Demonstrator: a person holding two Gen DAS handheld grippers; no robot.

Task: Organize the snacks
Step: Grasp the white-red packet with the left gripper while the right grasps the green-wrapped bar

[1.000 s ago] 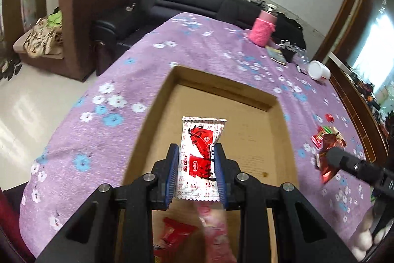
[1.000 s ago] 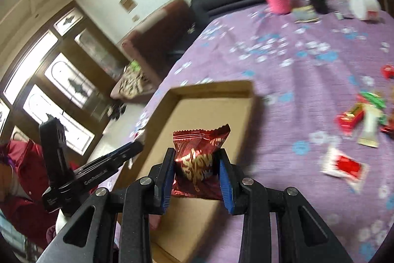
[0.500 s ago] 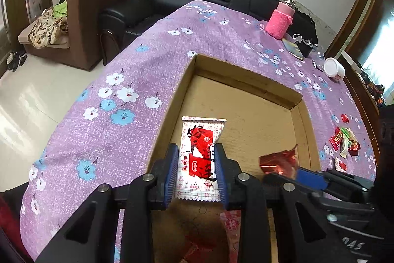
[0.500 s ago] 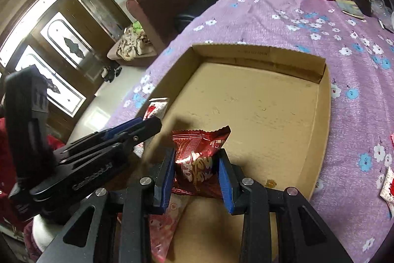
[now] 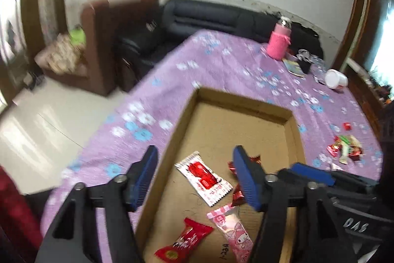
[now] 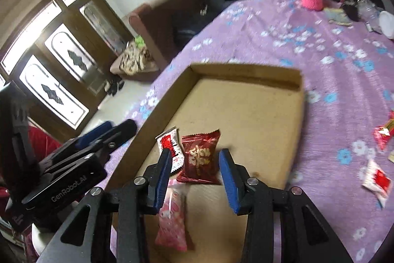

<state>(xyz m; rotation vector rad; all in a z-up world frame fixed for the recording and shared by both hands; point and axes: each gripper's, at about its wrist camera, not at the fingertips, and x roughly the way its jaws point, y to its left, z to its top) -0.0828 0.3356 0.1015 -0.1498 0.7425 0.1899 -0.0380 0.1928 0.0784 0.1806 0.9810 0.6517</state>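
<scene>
Lifting clear is advised: left tongs (image 5: 193,175) and right tongs (image 6: 194,174) gape empty above cardboard tray (image 5: 246,101); loose snacks (image 5: 346,148) wait at right of frame.

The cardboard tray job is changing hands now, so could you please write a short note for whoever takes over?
Left tool: open, empty, over the cardboard tray.
Right tool: open, empty, over the same tray.
Done: four snacks lie in the tray, namely white-and-red packet, dark red packet, pink packet, red candy.
Left: loose snacks on the purple cloth, right of the tray.
</scene>
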